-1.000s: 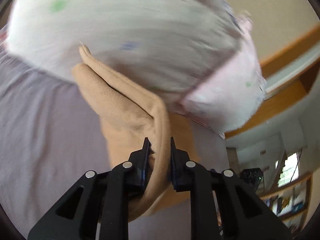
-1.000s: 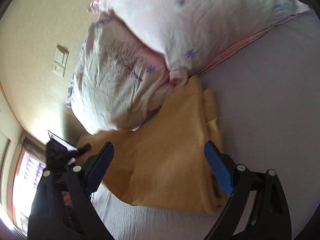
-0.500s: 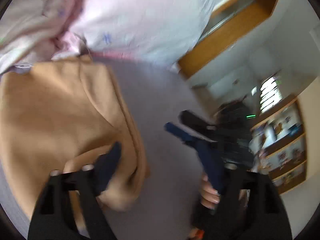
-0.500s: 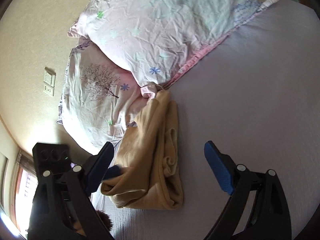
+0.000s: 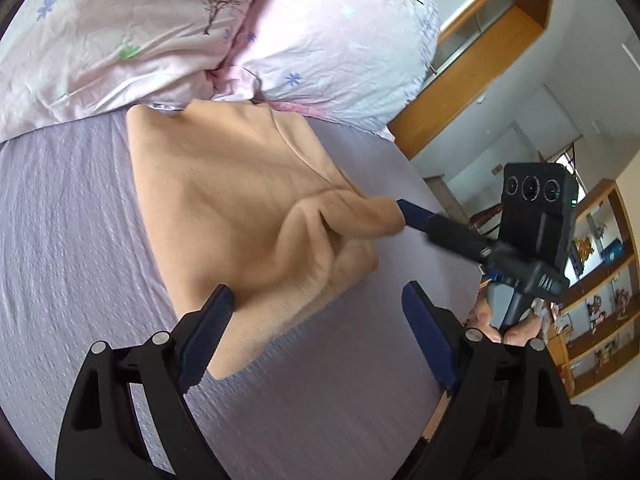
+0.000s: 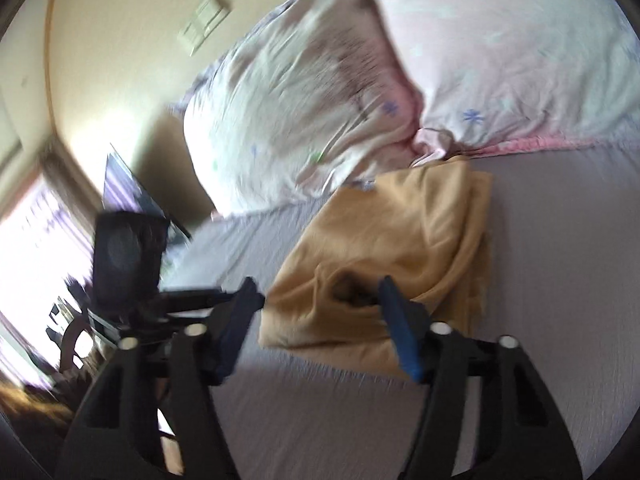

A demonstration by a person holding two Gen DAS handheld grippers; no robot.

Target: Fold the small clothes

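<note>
A tan garment (image 5: 240, 216) lies folded on the lilac bed sheet (image 5: 72, 240), its far edge against the pillows. It also shows in the right wrist view (image 6: 404, 248). My left gripper (image 5: 316, 320) is open and empty above the garment's near edge. My right gripper (image 6: 320, 300) is open, its jaws astride a raised fold at the garment's near end; the left wrist view shows one of its blue fingers (image 5: 416, 214) touching that fold.
Two pink floral pillows (image 5: 200, 28) lie at the head of the bed. A wooden headboard (image 5: 460, 92) and shelves (image 5: 600, 280) stand to the right. A wall with a light switch (image 6: 204, 20) and a bright window (image 6: 32, 248) are on the left.
My left gripper let go of the garment, opened and drew back. The garment now lies folded. My right gripper moved in to the garment's near fold.
</note>
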